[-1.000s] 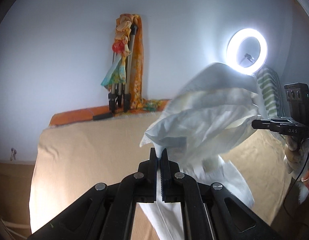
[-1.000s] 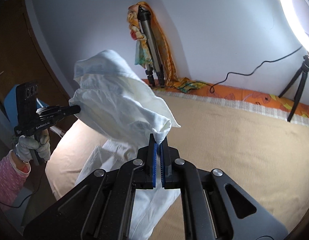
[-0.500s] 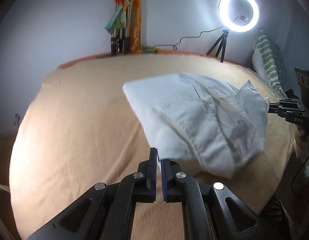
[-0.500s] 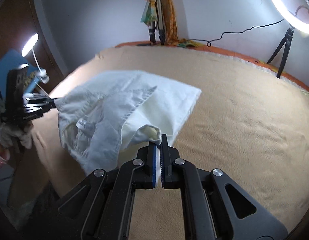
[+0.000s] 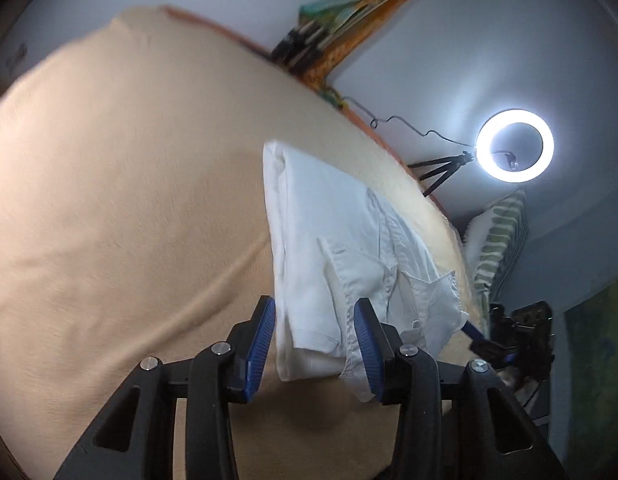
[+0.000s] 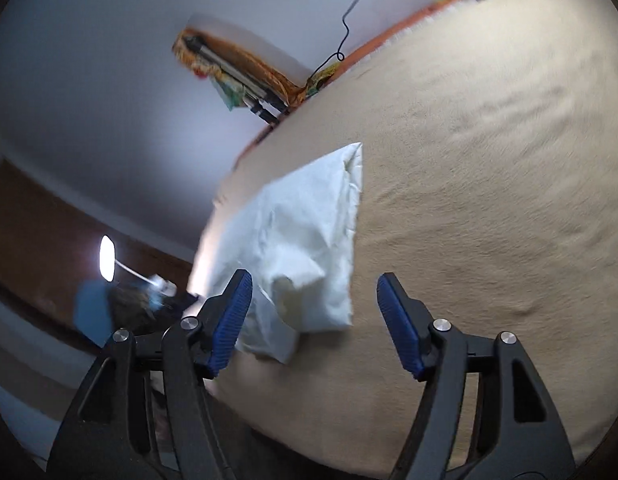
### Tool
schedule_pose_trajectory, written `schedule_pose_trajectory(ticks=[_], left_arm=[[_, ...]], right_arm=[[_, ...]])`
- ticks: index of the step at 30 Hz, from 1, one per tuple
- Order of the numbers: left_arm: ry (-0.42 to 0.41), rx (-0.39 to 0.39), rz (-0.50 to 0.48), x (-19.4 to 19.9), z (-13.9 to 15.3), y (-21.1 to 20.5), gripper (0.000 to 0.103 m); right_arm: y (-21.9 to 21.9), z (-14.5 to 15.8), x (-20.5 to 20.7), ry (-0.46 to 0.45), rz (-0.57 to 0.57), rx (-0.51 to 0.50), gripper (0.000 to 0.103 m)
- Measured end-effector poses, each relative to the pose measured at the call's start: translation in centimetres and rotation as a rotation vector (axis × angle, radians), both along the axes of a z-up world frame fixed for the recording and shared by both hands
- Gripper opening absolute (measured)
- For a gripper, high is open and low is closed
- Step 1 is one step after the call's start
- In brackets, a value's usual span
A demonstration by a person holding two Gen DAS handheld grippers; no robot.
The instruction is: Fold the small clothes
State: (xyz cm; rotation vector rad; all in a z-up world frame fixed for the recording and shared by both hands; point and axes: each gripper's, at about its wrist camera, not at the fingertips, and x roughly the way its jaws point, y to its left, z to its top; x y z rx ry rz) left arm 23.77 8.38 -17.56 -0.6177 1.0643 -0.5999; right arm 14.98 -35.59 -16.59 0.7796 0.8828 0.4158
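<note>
The left hand-held gripper (image 5: pixel 315 336) hangs with its blue-padded jaws spread apart over the near edge of a white shirt (image 5: pixel 349 264), gripping nothing. The right hand-held gripper (image 6: pixel 314 322) likewise stands wide open just above the garment's (image 6: pixel 297 240) near end. The shirt lies folded on a bed covered by a tan blanket (image 5: pixel 121 200), its long axis running from the near edge of the bed toward the far wall. Beyond it glow a ring light (image 5: pixel 515 145) on a small tripod (image 5: pixel 441 170) and, beside the bed, a striped pillow (image 5: pixel 499 240).
</note>
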Motion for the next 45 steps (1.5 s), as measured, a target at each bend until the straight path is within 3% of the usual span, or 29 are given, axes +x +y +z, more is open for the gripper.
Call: schedule_pose_trajectory(ticks=[2,4,5,7,8,11,13,17,21,26,29,33,38,42,45], left_arm=[[0.027,0.000,-0.019,0.5,-0.7,-0.8,0.026],[0.041,-0.011,-0.016,0.6,-1.1,-1.1,0.014],[0.046,-0.021,-0.016,0.7,-1.2,-1.2,0.008],[0.043,-0.024,-0.014,0.9,-0.9,-1.2,0.003],[0.038,-0.030,-0.016,0.9,-0.5,-1.1,0.001],[0.011,-0.051,-0.018,0.4,1.0,-0.6,0.000],[0.007,-0.013,-0.024,0.0,0.9,-0.3,0.000],[0.031,0.054,-0.028,-0.4,-1.4,-0.5,0.000],[0.002,0.100,-0.038,-0.8,-1.8,-1.1,0.000],[-0.058,0.190,-0.068,-1.9,-0.3,-1.1,0.004],[-0.086,0.243,-0.065,-2.5,0.8,-0.5,0.005],[-0.165,0.279,-0.025,-2.4,3.4,0.1,0.016],[-0.264,0.304,-0.043,-0.1,6.3,-1.9,0.024],[-0.303,0.326,-0.051,2.8,6.9,-4.6,0.027],[-0.318,0.375,-0.060,4.8,6.1,-6.7,0.028]], right_arm=[[0.7,-1.5,1.4,0.060,0.010,0.018,0.068],[1.8,-2.5,2.5,0.090,0.028,0.007,0.059],[2.2,-3.2,3.0,0.098,0.046,0.043,0.051],[2.8,-3.8,3.6,0.097,0.080,0.104,0.025],[3.3,-3.3,3.8,0.087,0.094,0.080,0.011],[3.8,-0.9,3.1,0.007,0.136,0.021,0.009],[4.0,0.0,2.2,-0.030,0.161,-0.047,0.008],[5.0,-3.1,1.6,0.059,0.190,-0.182,0.007],[4.8,-4.4,1.9,0.071,0.168,-0.177,0.006],[5.2,-3.2,1.6,0.080,0.179,-0.293,0.006],[3.9,-1.8,1.0,0.096,0.127,-0.372,0.006],[2.8,1.6,0.3,0.003,0.088,-0.390,0.008],[7.3,4.8,2.5,-0.136,0.173,-0.496,0.017],[11.6,4.6,6.0,-0.190,0.243,-0.588,0.033],[13.3,3.4,8.2,-0.162,0.263,-0.606,0.035]])
